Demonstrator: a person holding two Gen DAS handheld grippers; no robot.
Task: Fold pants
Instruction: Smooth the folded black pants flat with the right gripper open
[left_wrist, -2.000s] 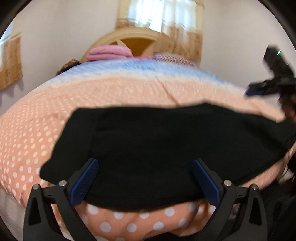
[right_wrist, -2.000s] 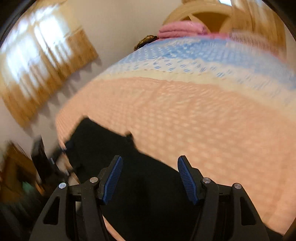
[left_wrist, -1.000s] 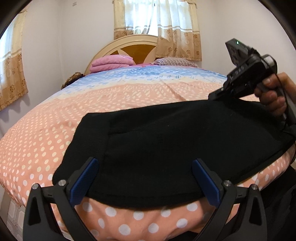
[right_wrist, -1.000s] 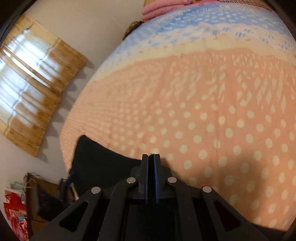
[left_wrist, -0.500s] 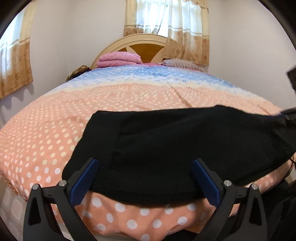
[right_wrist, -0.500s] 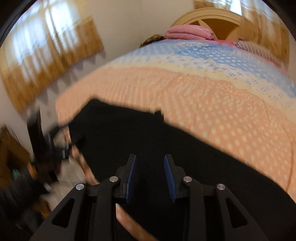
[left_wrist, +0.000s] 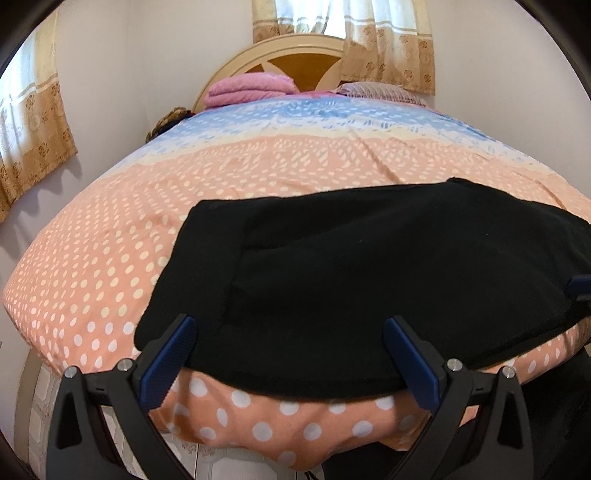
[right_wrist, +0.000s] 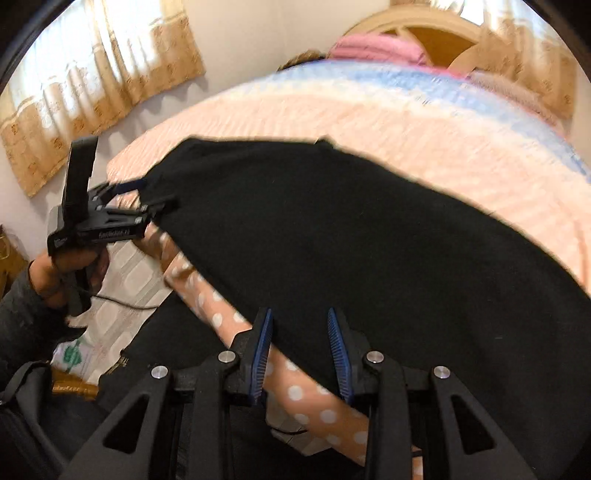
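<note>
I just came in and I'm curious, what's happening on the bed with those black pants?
A person holds tongs in each hand over black fabric pants lying flat along the near edge of a peach polka-dot bedspread. The left tongs are wide open at one end. The right tongs are partly open at the near edge, gripping nothing. Neither holds the pants.

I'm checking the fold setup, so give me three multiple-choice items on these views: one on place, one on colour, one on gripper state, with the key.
1. Where do the black pants lie?
A. on the floor
B. at the near edge of the bed
C. on the pillows

2. What colour is the bedspread around the pants?
A. peach with white dots
B. plain green
C. grey stripes

3. How is the left gripper?
A. shut on the pants
B. shut on nothing
C. open

Key:
1 B: the cloth lies along the near mattress edge.
2 A: dotted peach fabric surrounds it.
3 C: its blue pads stand wide apart.
</note>
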